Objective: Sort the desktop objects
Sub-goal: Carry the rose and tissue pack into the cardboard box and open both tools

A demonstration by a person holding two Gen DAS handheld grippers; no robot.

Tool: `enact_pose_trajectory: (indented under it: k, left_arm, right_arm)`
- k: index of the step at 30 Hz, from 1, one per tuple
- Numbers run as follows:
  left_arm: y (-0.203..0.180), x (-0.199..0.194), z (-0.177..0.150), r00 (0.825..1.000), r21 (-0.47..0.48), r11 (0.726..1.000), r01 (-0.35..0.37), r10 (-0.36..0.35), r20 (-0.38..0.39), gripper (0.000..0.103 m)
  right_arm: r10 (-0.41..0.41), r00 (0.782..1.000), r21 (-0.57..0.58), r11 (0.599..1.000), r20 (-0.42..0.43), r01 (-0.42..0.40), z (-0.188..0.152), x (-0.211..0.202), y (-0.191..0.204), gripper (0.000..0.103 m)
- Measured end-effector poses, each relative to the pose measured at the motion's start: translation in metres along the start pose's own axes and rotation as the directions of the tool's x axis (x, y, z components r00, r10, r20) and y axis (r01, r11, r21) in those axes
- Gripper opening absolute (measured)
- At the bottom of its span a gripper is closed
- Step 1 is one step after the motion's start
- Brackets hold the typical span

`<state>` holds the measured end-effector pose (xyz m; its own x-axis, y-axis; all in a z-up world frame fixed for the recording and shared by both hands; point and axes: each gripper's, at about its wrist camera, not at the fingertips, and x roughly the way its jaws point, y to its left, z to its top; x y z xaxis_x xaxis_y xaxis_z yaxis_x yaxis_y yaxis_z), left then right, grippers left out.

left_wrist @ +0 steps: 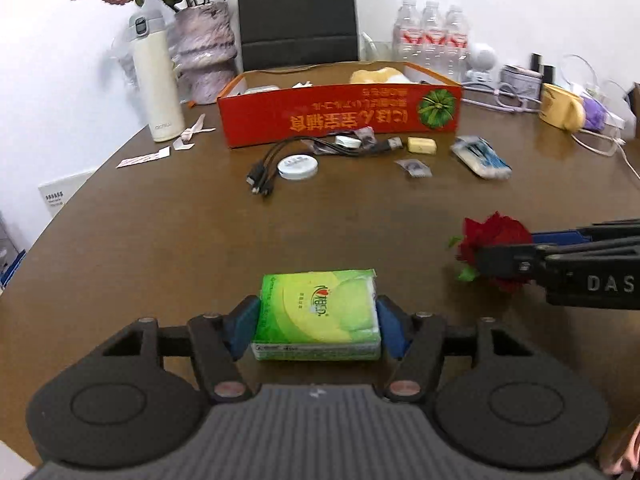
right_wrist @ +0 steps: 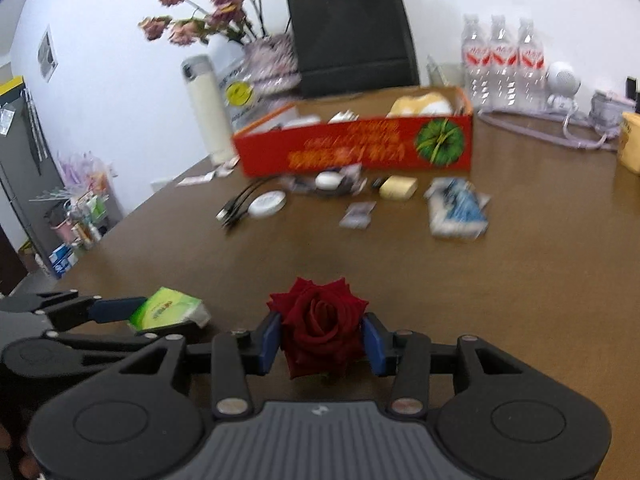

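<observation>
The left gripper [left_wrist: 316, 322] is closed on a green tissue pack [left_wrist: 318, 314]; its blue pads press on both sides of the pack. The right gripper [right_wrist: 320, 338] holds a red rose [right_wrist: 320, 326] the same way, pinched between its pads. The two grippers are side by side, near the front of the brown table [left_wrist: 180, 248].

Far ahead of both grippers stands the red box [left_wrist: 340, 114]. Some things lie inside it already, so I think part of the sorting is done. The pack and the rose are not in it yet.

Just in front of the box, more things still wait on the table. From left to right: black cables [left_wrist: 276, 160], a round white tin [left_wrist: 298, 167], a small yellow block [left_wrist: 421, 145] and a blue and white packet [left_wrist: 480, 157]. So a good bit of work looks left.
</observation>
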<state>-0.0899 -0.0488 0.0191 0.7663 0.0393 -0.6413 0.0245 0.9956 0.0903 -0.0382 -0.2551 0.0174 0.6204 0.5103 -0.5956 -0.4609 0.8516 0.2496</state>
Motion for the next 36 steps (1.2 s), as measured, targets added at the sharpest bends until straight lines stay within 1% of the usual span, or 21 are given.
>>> enact_pose_trajectory:
  k: [2, 4, 5, 8, 9, 10, 11, 14, 16, 19, 20, 24, 27, 30, 31, 33, 36]
  left_arm:
    - [-0.001, -0.005, -0.006, 1.0, 0.031, 1.0, 0.0, 0.0, 0.021, 0.073]
    - [0.001, -0.006, -0.007, 1.0, 0.026, 1.0, 0.001, -0.002, 0.016, 0.073]
    - [0.004, -0.005, -0.007, 1.0, 0.009, 1.0, 0.009, -0.009, 0.009, 0.075]
    - [0.021, -0.001, -0.004, 0.997, -0.108, 0.992, 0.066, -0.069, -0.023, 0.075]
    - [0.025, 0.001, -0.003, 0.995, -0.134, 0.987, 0.086, -0.091, -0.034, 0.074]
    - [0.027, 0.001, -0.002, 0.995, -0.142, 0.986, 0.092, -0.097, -0.028, 0.071]
    - [0.027, 0.001, -0.002, 0.995, -0.136, 0.986, 0.094, -0.099, -0.024, 0.065]
    - [0.021, -0.001, -0.004, 0.996, -0.077, 0.993, 0.087, -0.088, -0.006, 0.063]
    - [0.022, -0.002, -0.003, 0.996, -0.089, 0.992, 0.085, -0.085, 0.011, 0.063]
    - [0.031, -0.007, 0.014, 0.994, -0.128, 0.988, 0.083, -0.074, 0.077, 0.063]
    - [0.036, -0.007, 0.025, 0.992, -0.14, 0.987, 0.082, -0.067, 0.105, 0.063]
    - [0.051, 0.003, 0.072, 0.985, -0.177, 0.98, 0.094, -0.066, 0.159, 0.063]
    - [0.055, 0.021, 0.118, 0.978, -0.186, 0.977, 0.109, -0.073, 0.194, 0.063]
    - [0.057, 0.045, 0.17, 0.971, -0.173, 0.98, 0.094, -0.051, 0.235, 0.063]
    - [0.059, 0.056, 0.189, 0.968, -0.179, 0.979, 0.101, -0.056, 0.243, 0.063]
    - [0.063, 0.081, 0.223, 0.969, -0.19, 0.974, 0.125, -0.079, 0.236, 0.063]
    - [0.071, 0.129, 0.268, 0.979, -0.223, 0.967, 0.122, -0.08, 0.189, 0.063]
  right_arm:
    - [0.01, 1.0, -0.012, 1.0, -0.007, -0.01, -0.008, -0.002, 0.012, 0.05]
    - [-0.014, 1.0, -0.054, 0.998, -0.006, 0.014, -0.012, -0.004, 0.026, 0.051]
    - [-0.033, 0.999, -0.073, 0.997, 0.006, 0.033, -0.012, -0.006, 0.031, 0.052]
    - [-0.051, 0.999, -0.096, 0.994, 0.014, 0.052, -0.013, -0.011, 0.038, 0.052]
    - [-0.058, 0.998, -0.104, 0.993, 0.015, 0.06, -0.014, -0.011, 0.04, 0.052]
    - [-0.068, 0.998, -0.117, 0.991, 0.01, 0.069, -0.014, -0.01, 0.041, 0.052]
    - [-0.077, 0.997, -0.129, 0.989, 0.005, 0.077, -0.014, -0.008, 0.043, 0.05]
    - [-0.08, 0.997, -0.141, 0.987, -0.011, 0.077, -0.016, -0.002, 0.046, 0.043]
    - [-0.072, 0.997, -0.13, 0.989, 0.008, 0.072, -0.014, -0.003, 0.046, 0.04]
    - [-0.07, 0.996, -0.115, 0.99, 0.063, 0.077, -0.003, -0.008, 0.043, 0.039]
    - [-0.064, 0.994, -0.112, 0.991, 0.087, 0.074, 0.004, -0.01, 0.04, 0.038]
    - [-0.056, 0.984, -0.099, 0.992, 0.171, 0.074, 0.042, -0.013, 0.027, 0.038]
    - [-0.045, 0.974, -0.099, 0.993, 0.222, 0.068, 0.086, -0.006, 0.013, 0.038]
    - [-0.055, 0.959, -0.118, 0.989, 0.276, 0.091, 0.135, 0.006, 0.001, 0.038]
    - [-0.052, 0.957, -0.118, 0.989, 0.284, 0.088, 0.151, 0.011, -0.003, 0.038]
    - [-0.038, 0.954, -0.118, 0.99, 0.297, 0.076, 0.186, 0.025, -0.011, 0.038]
    - [-0.027, 0.957, -0.119, 0.991, 0.288, 0.063, 0.232, 0.053, -0.023, 0.038]
